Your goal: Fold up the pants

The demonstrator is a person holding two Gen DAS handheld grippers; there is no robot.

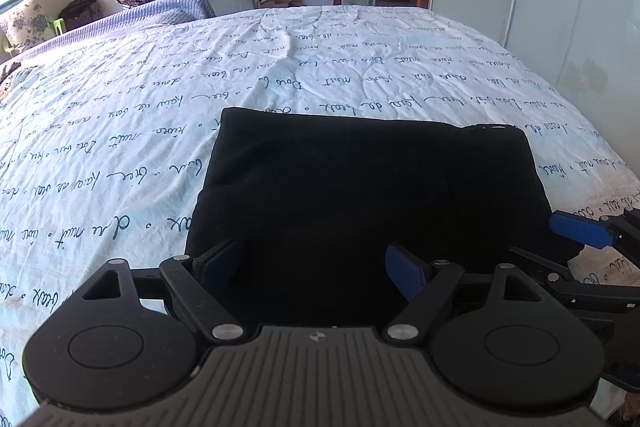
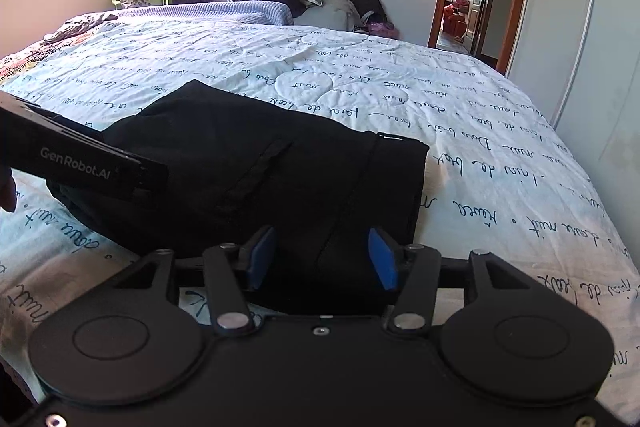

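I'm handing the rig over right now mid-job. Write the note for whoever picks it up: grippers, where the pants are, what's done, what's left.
Left gripper: jaws wide open, over the near edge of the pants, gripping nothing.
Right gripper: jaws open over the same near edge, pads clear of the cloth.
Pants: black, folded into a compact rectangle, lying flat on the script-printed bedspread near the bed's front edge.
Done: the fold looks finished, with no loose legs showing.
Left: probably only backing both grippers away; check the far right corner, where a bit of trim sticks out, and smooth it if needed.
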